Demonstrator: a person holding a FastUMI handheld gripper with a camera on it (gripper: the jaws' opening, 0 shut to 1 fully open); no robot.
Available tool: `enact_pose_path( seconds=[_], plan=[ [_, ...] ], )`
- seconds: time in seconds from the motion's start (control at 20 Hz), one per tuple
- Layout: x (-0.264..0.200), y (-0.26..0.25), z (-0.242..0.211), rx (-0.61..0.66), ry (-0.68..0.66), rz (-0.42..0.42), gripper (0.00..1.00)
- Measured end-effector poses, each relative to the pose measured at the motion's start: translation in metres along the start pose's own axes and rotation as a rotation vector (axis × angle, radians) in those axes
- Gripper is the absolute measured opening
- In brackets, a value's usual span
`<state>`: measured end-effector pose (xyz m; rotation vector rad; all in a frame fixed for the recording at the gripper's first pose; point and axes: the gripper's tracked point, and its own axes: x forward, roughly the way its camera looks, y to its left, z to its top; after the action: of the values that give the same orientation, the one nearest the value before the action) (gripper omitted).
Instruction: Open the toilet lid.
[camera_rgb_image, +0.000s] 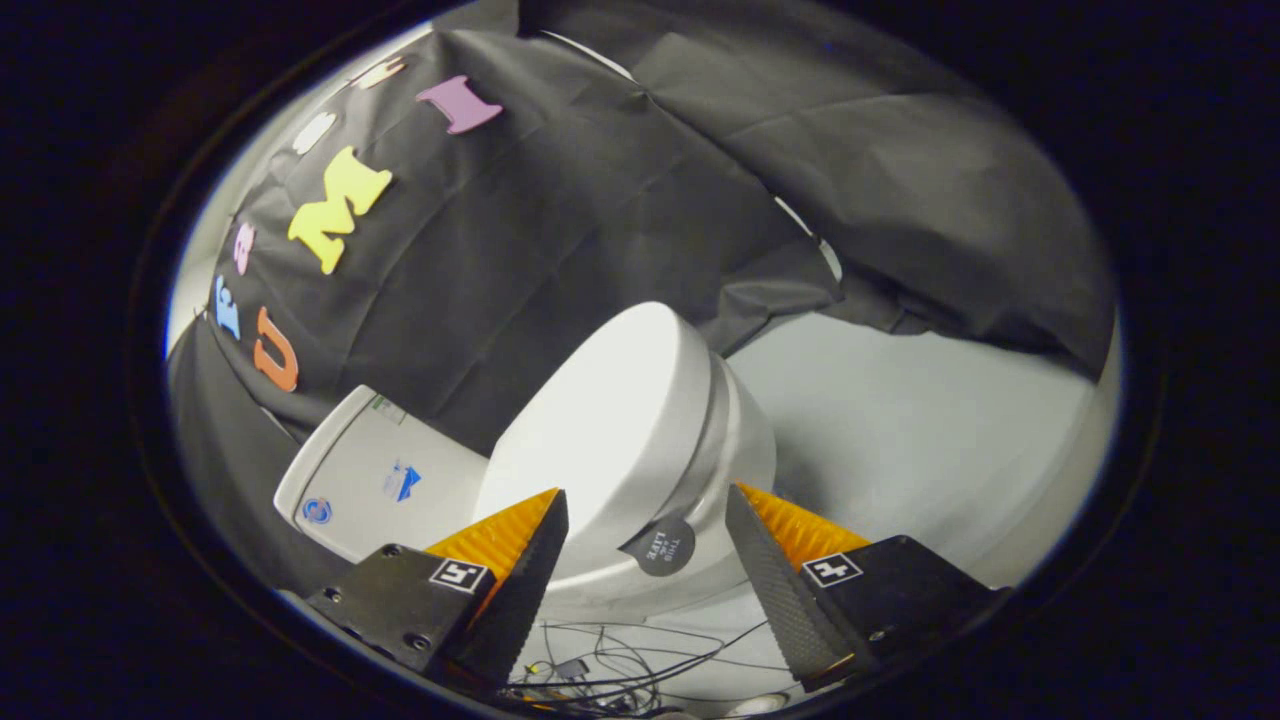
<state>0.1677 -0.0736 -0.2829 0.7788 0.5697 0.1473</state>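
Note:
A white toilet stands just ahead of my fingers, seen at a tilt. Its lid (605, 420) lies closed over the bowl (745, 450). A small round black tab (662, 545) sticks out from the lid's front edge, between my two fingertips. The white tank (375, 475) sits behind the lid, beyond my left finger. My gripper (648, 500) is open, its orange-and-black fingers wide apart on either side of the lid's front edge. Nothing is held between them.
Black cloth hangs as the booth's wall (600, 200) behind the toilet. A pale grey floor (900, 420) spreads beside the bowl, beyond my right finger. Thin dark cables (630, 660) lie tangled on the floor under the fingers.

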Motion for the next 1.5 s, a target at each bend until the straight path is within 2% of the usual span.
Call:
enact_pose_path(
  seconds=[0.2,0.45,0.8,0.9,1.1,1.15,1.3,1.5],
  plan=[
    [0.017,-0.015,-0.021,0.132,0.079,0.035,0.96],
    [0.032,-0.028,-0.034,0.274,0.121,0.061,0.78],
    [0.039,-0.013,-0.037,0.317,0.153,0.139,0.6],
    [0.041,-0.007,-0.035,0.33,0.151,0.167,0.52],
    [0.04,-0.006,-0.032,0.383,0.167,0.188,0.18],
    [0.039,-0.006,-0.031,0.406,0.175,0.206,0.15],
    [0.041,-0.001,-0.03,0.47,0.182,0.224,0.09],
    [0.042,-0.004,-0.031,0.477,0.184,0.191,0.06]
  ],
)
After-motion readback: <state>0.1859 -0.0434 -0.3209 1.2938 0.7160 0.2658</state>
